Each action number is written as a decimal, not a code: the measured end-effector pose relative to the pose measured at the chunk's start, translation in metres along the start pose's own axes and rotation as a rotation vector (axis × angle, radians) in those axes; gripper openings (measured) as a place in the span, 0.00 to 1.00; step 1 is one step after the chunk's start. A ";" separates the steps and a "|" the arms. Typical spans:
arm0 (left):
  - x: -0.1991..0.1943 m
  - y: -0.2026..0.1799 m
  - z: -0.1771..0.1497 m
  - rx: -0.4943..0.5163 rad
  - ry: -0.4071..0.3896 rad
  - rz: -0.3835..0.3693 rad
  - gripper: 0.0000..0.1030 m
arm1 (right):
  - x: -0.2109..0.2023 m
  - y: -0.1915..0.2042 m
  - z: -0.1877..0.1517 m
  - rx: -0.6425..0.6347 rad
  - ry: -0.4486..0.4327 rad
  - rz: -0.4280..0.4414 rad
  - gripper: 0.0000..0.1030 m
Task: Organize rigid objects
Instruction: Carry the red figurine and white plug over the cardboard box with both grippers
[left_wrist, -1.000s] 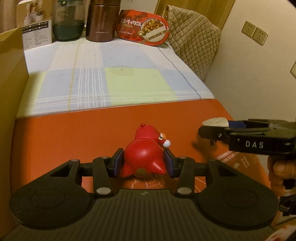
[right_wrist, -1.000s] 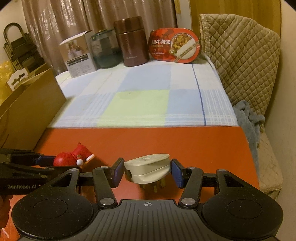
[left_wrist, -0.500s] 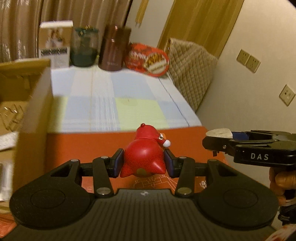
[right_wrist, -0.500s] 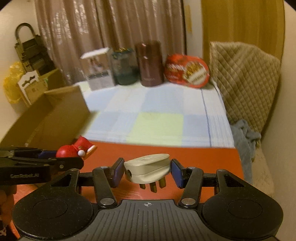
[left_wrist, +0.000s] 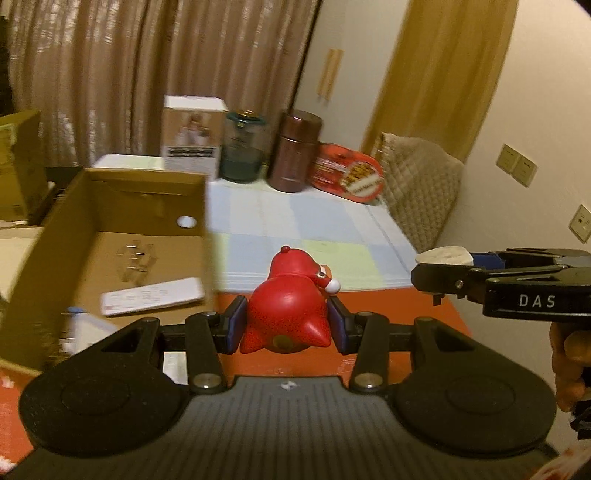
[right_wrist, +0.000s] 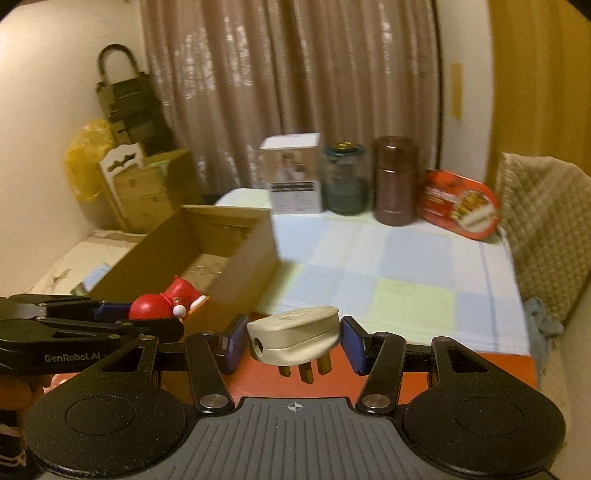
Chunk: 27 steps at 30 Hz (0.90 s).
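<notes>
My left gripper (left_wrist: 286, 323) is shut on a red toy figure (left_wrist: 286, 310) and holds it in the air above the red mat (left_wrist: 369, 354). The toy also shows in the right wrist view (right_wrist: 162, 302). My right gripper (right_wrist: 293, 341) is shut on a white three-pin plug (right_wrist: 293, 334), prongs pointing down, also lifted; the plug's tip shows in the left wrist view (left_wrist: 445, 255). An open cardboard box (left_wrist: 122, 229) stands to the left; in the right wrist view it (right_wrist: 207, 254) sits just beyond the left gripper.
The box holds a white leaflet (left_wrist: 151, 297) and small bits. At the table's far edge stand a white carton (left_wrist: 194, 146), a green jar (left_wrist: 242, 147), a brown canister (left_wrist: 297, 151) and a red food tin (left_wrist: 349, 177). A quilted chair (left_wrist: 417, 192) is at right.
Both grippers have risen with their objects, well above the mat. The view now looks down into the cardboard box, which was only an edge at left before.
</notes>
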<state>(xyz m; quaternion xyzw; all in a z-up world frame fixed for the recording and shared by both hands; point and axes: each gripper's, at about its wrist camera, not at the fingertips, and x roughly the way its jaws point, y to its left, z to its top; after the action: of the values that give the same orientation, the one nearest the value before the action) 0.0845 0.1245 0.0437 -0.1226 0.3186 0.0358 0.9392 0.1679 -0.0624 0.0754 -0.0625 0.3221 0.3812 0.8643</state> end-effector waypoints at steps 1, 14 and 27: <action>-0.007 0.008 0.000 -0.006 -0.005 0.013 0.39 | 0.003 0.007 0.002 -0.009 0.003 0.008 0.49; -0.056 0.105 0.003 -0.039 -0.014 0.166 0.39 | 0.048 0.085 0.009 -0.112 0.047 0.099 0.49; -0.048 0.138 0.014 -0.045 -0.004 0.189 0.39 | 0.093 0.116 0.022 -0.173 0.086 0.117 0.49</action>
<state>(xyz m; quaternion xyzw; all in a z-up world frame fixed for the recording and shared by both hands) 0.0345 0.2623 0.0550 -0.1131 0.3260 0.1318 0.9293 0.1445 0.0847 0.0520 -0.1342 0.3280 0.4544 0.8173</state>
